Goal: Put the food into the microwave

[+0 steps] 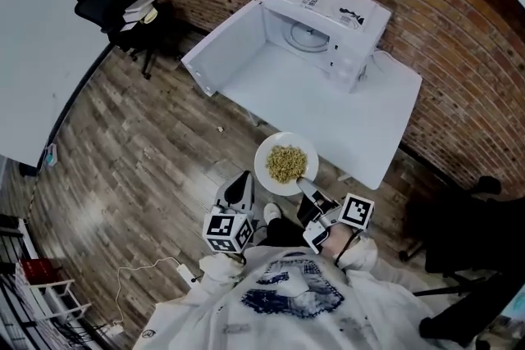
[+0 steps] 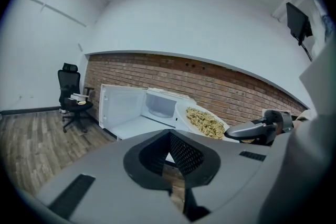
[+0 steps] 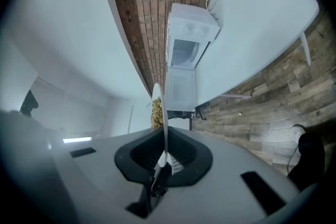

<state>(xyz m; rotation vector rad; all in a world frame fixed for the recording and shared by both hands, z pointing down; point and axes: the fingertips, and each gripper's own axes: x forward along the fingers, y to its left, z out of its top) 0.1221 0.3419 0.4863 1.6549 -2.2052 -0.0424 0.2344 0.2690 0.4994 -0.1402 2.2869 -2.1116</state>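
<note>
White round plate [image 1: 268, 174] of yellowish grainy food [image 1: 286, 163] — my right gripper [image 1: 305, 189] clamps its rim; my left gripper [image 1: 240, 191] holds its jaws together, empty — the white microwave [image 1: 324, 29] stands open-doored.

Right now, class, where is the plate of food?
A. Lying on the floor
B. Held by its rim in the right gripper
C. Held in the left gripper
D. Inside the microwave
B: the right gripper is shut on the rim of the plate, which hangs in the air outside the open microwave. The left gripper holds nothing.
</note>
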